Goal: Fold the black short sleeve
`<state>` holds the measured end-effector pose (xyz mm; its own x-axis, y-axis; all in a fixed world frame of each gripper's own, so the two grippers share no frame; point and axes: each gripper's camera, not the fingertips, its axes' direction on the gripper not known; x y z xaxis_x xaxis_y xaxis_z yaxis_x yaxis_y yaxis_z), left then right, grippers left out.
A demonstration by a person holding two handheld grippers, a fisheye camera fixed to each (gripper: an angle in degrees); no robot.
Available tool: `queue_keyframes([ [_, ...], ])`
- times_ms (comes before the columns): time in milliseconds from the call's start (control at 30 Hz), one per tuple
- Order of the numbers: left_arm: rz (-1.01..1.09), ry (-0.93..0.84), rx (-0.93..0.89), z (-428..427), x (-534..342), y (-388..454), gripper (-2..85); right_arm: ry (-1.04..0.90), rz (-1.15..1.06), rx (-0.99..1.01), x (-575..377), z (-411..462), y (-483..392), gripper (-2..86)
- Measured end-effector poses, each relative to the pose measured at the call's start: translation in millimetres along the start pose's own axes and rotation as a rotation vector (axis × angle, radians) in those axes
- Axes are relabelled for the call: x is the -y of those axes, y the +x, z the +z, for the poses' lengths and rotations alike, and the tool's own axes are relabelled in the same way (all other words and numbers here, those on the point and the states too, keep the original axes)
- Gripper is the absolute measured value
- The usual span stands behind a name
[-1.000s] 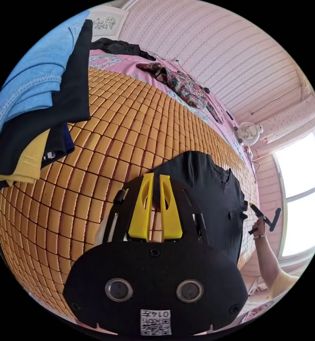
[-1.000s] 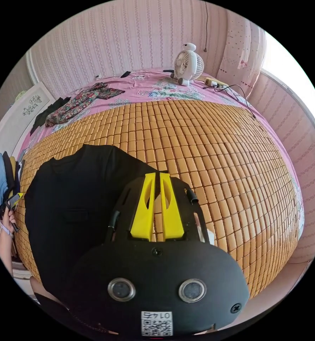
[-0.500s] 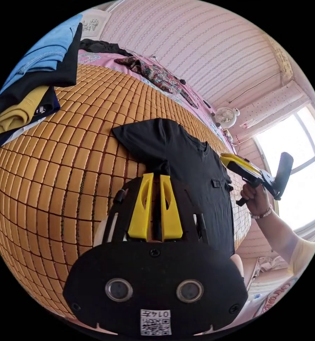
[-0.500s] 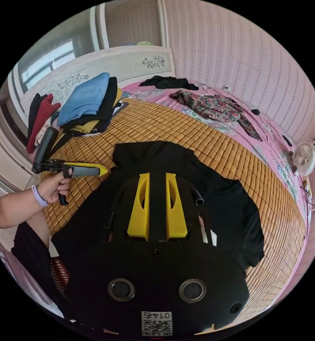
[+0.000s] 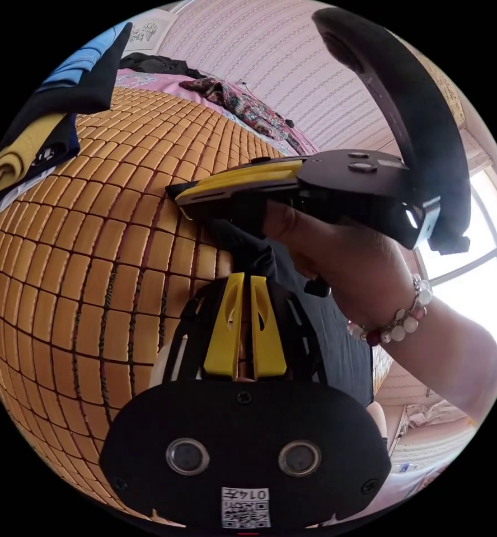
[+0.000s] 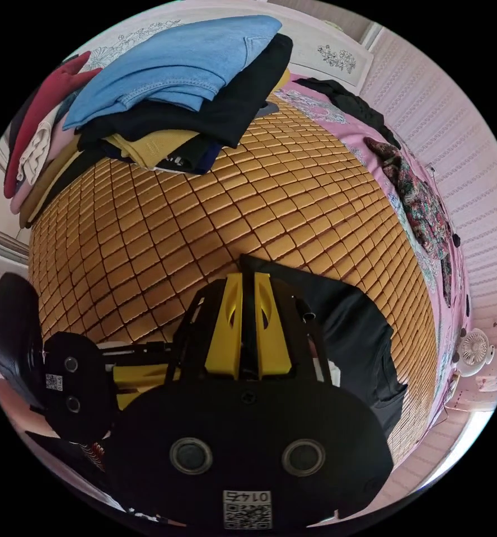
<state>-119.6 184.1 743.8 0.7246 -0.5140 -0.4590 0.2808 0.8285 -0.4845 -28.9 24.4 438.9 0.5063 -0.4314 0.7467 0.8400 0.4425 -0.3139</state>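
On the woven bamboo mat [image 5: 92,235], seen from the left gripper view, the black short sleeve shirt [image 5: 338,341] lies spread, and a bunched fold of its cloth rises into the left gripper [image 5: 245,279], whose yellow jaws are pressed together on that fabric. Just beyond it, above the mat, a hand [image 5: 338,263] with a bead bracelet carries the right gripper [image 5: 176,196]; its yellow jaws lie flat and closed, reaching over the shirt's far edge, but whether they pinch any cloth cannot be told from here. At the mat's far corner sits a stack of folded clothes [image 5: 41,128], and a floral garment [image 5: 248,109] lies on the pink sheet past the mat. From the right gripper view, the right gripper [image 6: 247,277] has its jaws nearly together with dark cloth between them at the shirt [image 6: 355,335] edge on the mat [image 6: 204,224]. The left gripper [image 6: 142,377] lies close beside it, low over the mat. The stack of folded clothes [image 6: 176,89], blue on top, rests at the mat's far end, and the floral garment [image 6: 422,207] lies beside the mat.
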Motion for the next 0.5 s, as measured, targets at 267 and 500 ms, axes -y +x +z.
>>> queue_keyframes([
  [267,-0.003,0.059,-0.048,4,-4,-8,-0.4,0.279,0.317,0.350,-53,-55,119,0.0],
  [500,0.183,0.080,-0.199,-1,-13,41,6.7,0.379,0.569,0.223,-191,-85,204,4.7],
])
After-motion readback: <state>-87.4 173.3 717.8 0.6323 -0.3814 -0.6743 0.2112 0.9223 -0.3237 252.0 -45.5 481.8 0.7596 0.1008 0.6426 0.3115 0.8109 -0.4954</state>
